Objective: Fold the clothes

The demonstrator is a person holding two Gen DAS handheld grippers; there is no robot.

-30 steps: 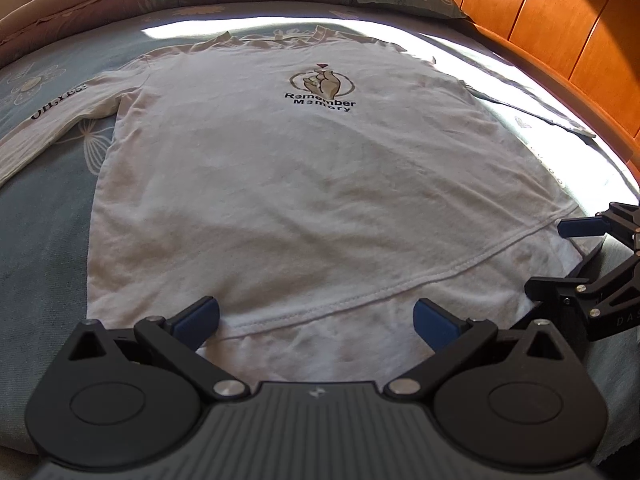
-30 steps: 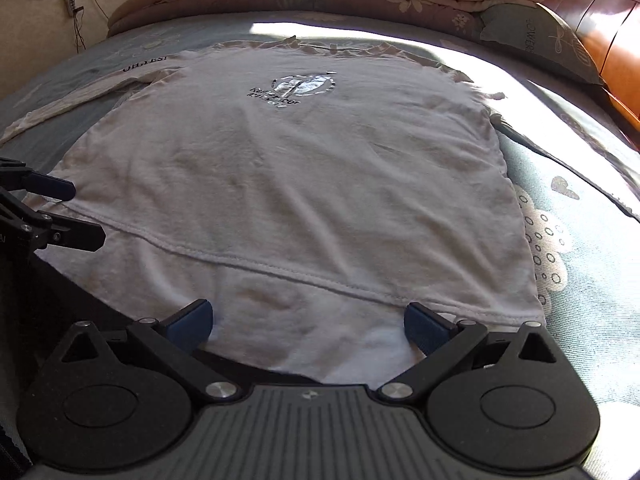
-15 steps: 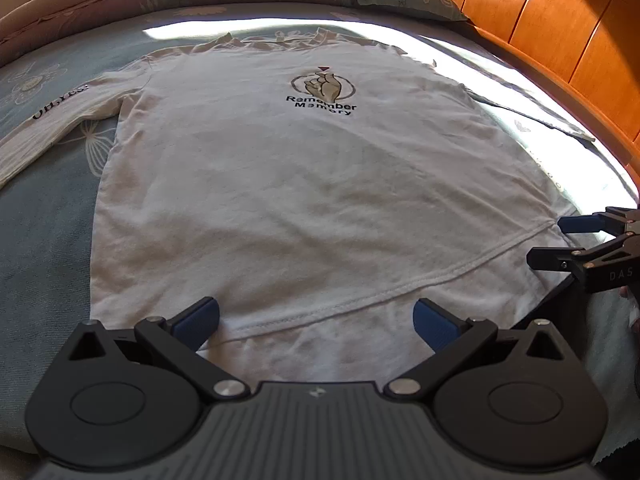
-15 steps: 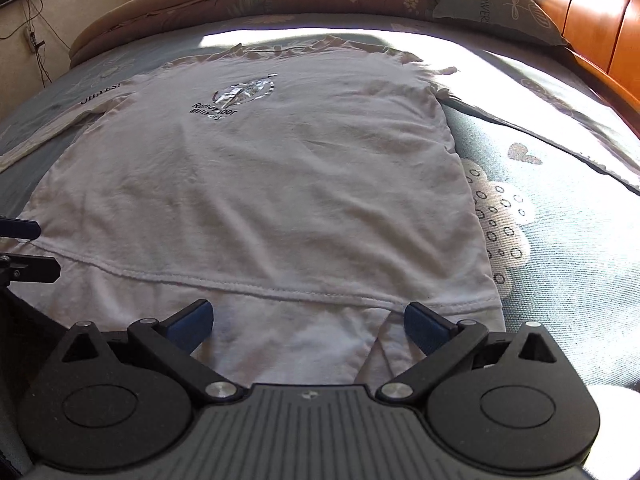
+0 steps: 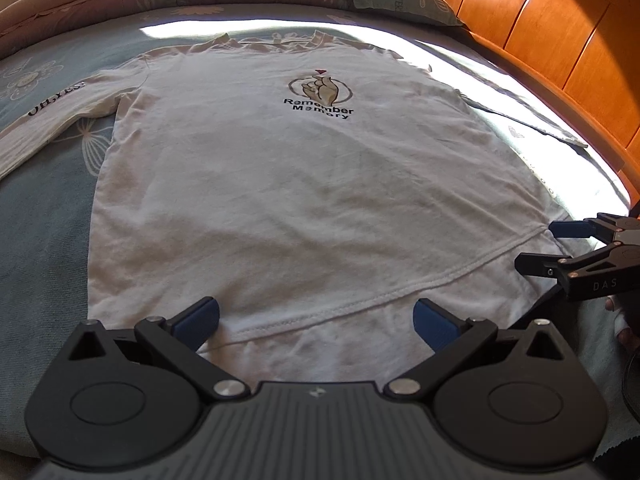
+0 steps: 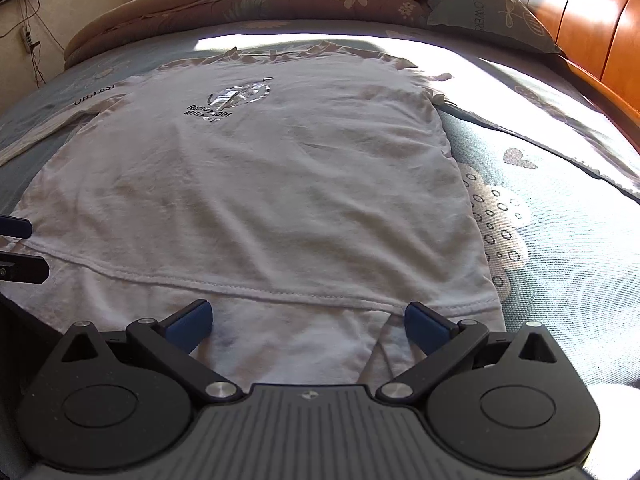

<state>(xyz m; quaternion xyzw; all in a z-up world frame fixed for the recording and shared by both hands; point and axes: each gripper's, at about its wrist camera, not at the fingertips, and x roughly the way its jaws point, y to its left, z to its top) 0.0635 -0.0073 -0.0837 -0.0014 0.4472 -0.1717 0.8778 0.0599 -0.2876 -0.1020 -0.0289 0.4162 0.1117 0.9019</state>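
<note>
- The shirt is lying flat, front up, along the bed, hem hanging off the bed's near edge.
- The left gripper and right gripper are both hovering over the hem, fingers spread wide, gripping nothing.
- It is looking light, soft and limp; it should sag and crease easily.
- Best hold, I reckon: the two hem corners, pinching both layers.
</note>
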